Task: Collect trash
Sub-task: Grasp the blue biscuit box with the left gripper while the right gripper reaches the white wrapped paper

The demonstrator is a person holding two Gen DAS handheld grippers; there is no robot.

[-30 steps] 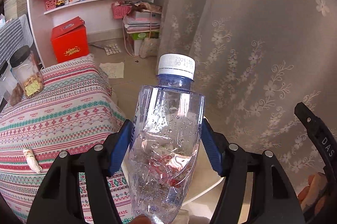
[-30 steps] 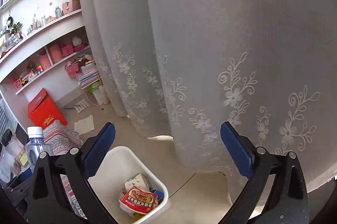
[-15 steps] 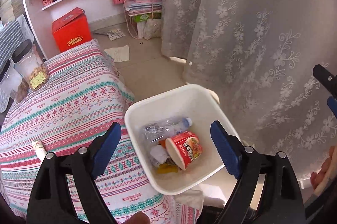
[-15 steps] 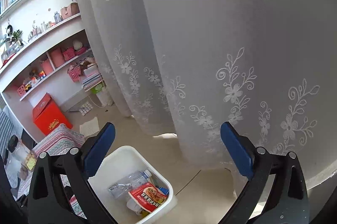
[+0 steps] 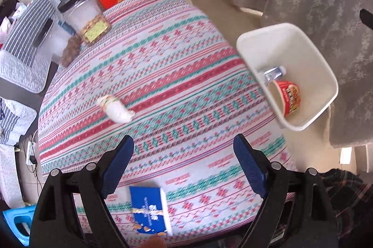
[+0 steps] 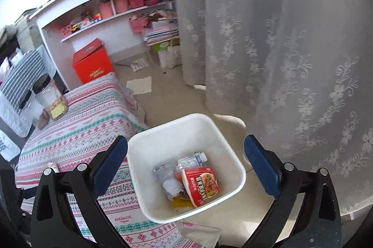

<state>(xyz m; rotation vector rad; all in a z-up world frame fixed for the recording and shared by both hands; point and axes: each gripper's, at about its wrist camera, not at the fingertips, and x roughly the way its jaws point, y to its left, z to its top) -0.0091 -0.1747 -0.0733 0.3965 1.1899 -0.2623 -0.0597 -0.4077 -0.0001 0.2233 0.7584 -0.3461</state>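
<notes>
Your left gripper [image 5: 183,161] stood with its jaws spread wide and nothing between them, having just opened, pointing down at the patterned tablecloth [image 5: 163,75]. The white bin [image 5: 326,75] sat up and to its right, holding the plastic bottle [image 5: 272,72] and a red noodle cup [image 5: 290,96]. A crumpled white wrapper [image 5: 116,109] lay ahead and left of the fingertips; a blue packet [image 5: 149,210] lay just below them. Your right gripper [image 6: 185,150] was released too, hovering over the bin, where crumpled paper [image 6: 172,187] lay beside the cup.
</notes>
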